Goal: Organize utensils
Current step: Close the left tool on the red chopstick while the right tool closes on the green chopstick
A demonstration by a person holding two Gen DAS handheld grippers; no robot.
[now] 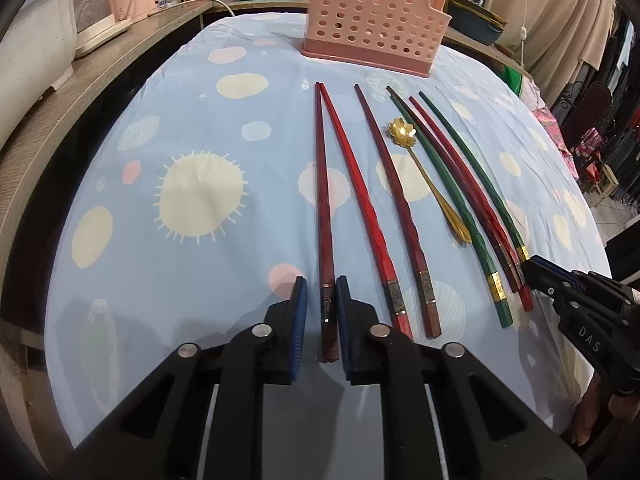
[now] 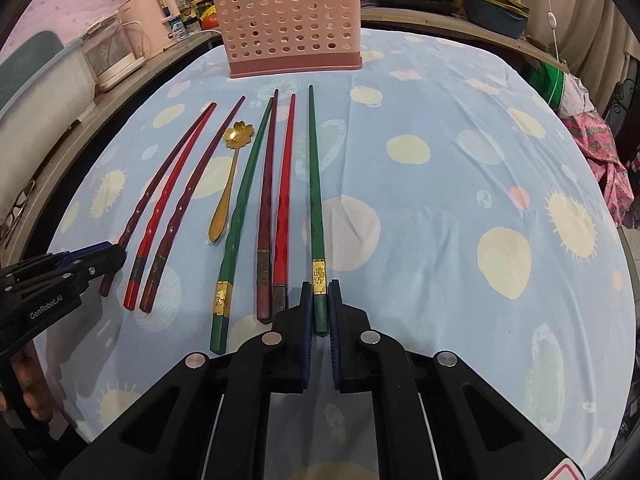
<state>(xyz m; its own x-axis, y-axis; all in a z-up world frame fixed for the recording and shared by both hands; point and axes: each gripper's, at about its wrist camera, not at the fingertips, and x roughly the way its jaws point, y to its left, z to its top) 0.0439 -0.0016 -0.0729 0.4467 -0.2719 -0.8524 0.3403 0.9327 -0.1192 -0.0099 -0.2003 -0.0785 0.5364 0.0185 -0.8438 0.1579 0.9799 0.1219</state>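
Observation:
Several chopsticks and a gold flower spoon point(image 1: 430, 176) point(image 2: 230, 172) lie side by side on the blue cloth, in front of a pink perforated utensil holder point(image 1: 372, 20) point(image 2: 292, 24). My left gripper point(image 1: 322, 292) straddles the thick end of the leftmost dark red chopstick point(image 1: 323, 200), its jaws a little wider than the stick. My right gripper point(image 2: 320, 292) straddles the thick end of the rightmost green chopstick point(image 2: 315, 184), its pads close to the stick. Each gripper shows in the other's view, the right gripper point(image 1: 532, 270) and the left gripper point(image 2: 116, 254).
The table wears a blue cloth point(image 1: 192, 184) with pale spots. A wooden counter point(image 1: 80, 92) with a pink kettle and boxes runs along the left. Pots and a dark bowl point(image 2: 496, 12) stand behind the holder. Fabric hangs at the right edge.

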